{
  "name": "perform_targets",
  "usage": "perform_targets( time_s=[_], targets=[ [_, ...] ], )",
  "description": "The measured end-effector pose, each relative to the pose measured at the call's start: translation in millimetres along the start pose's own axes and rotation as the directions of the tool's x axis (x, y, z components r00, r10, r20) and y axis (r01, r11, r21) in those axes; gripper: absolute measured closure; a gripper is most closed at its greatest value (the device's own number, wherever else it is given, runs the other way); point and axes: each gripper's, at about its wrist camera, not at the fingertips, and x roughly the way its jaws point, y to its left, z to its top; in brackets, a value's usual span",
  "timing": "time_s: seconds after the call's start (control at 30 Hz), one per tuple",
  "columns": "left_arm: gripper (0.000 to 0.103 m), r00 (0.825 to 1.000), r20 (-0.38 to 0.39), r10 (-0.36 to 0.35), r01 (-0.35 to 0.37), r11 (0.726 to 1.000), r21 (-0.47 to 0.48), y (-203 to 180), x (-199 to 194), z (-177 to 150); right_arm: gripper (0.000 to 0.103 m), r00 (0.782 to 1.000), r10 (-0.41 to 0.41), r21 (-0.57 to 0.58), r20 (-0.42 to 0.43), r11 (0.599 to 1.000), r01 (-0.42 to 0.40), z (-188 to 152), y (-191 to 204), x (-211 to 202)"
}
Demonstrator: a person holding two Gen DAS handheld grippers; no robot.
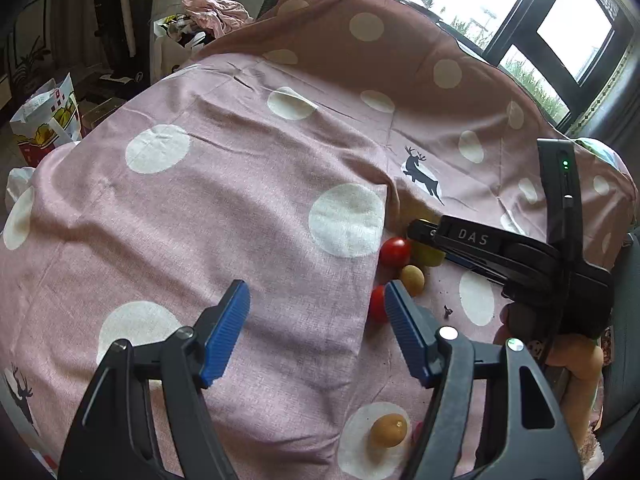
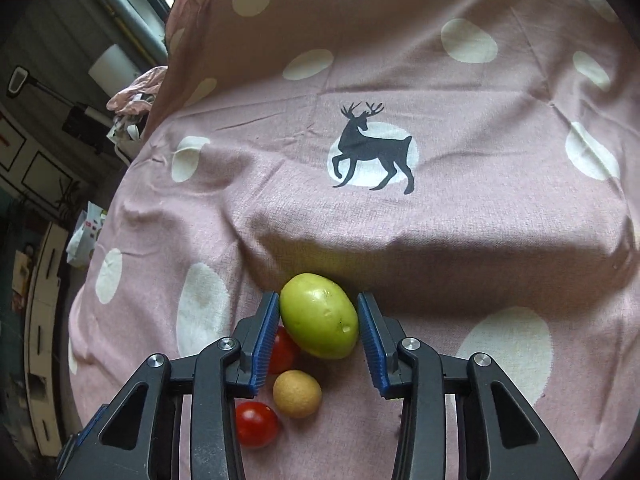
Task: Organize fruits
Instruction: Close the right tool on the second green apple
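Five fruits still loose beside the deer print (image 2: 372, 148); my right gripper (image 2: 318, 320) brackets the green fruit (image 2: 318, 316), pads not visibly pressing; left gripper (image 1: 316, 320) spread, empty.

A lived-in home: beyond the left gripper (image 1: 316, 320) a pink dotted bedsheet (image 1: 240, 200) spreads, with heaped clothes (image 1: 216, 12), a shopping bag (image 1: 48, 116) and windows (image 1: 560, 28) farther off.

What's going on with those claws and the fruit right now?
Right gripper straddling green fruit, grip unconfirmed. Left gripper open, empty. Red tomato crowds the left pad.
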Motion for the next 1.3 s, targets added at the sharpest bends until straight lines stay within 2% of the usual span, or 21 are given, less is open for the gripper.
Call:
perform_targets(
  time_s=[0.1, 0.33, 0.47, 0.6, 0.8, 0.93, 1.13, 1.3],
  targets=[
    [0.034, 1.0, -0.004, -0.005, 0.005, 1.0, 0.025, -7.6, 1.0, -2.3, 0.061, 1.0, 0.009, 0.026, 0.026, 1.0, -0.009, -10.6, -11.8, -27.1],
    [0.034, 0.998, -0.023, -0.057, 0.059, 0.993, 0.105, -38.2, 1.0, -14.9, 0.061, 1.0, -0.012, 0.113, -0.012, 0.993, 0.014, -63.6, -48.9, -76.2],
    [0.034, 0.996, -0.046, -0.07, 0.077, 0.984, 0.162, -59.2, 4.9, -25.3, 0.061, 0.998, -0.047, 0.116, -0.033, 0.992, 0.05, -90.6, -63.3, -79.7],
    [0.035, 0.994, -0.078, -0.071, 0.085, 0.976, 0.199, -71.6, 11.2, -33.6, 0.061, 0.991, -0.101, 0.104, -0.09, 0.988, 0.11, -95.8, -71.4, -68.9],
    [0.036, 0.994, -0.088, -0.072, 0.088, 0.975, 0.205, -76.6, 13.7, -37.1, 0.061, 0.996, -0.011, 0.187, -0.09, 0.982, 0.028, -98.8, -88.5, -72.0],
    [0.037, 0.99, -0.108, -0.092, 0.112, 0.973, 0.2, -78.4, 14.7, -38.9, 0.061, 0.999, 0.009, 0.209, -0.04, 0.978, 0.0, -99.0, -95.1, -84.5],
    [0.039, 0.962, -0.195, -0.19, 0.227, 0.955, 0.192, -90.3, 17.5, -47.5, 0.061, 0.999, 0.05, 0.262, 0.02, 0.964, -0.054, -96.7, -106.9, -95.3],
    [0.048, 0.938, -0.257, -0.232, 0.29, 0.932, 0.218, -110.1, 25.0, -60.7, 0.061, 0.997, 0.057, 0.272, 0.051, 0.96, -0.069, -94.9, -112.1, -95.8]
  ],
)
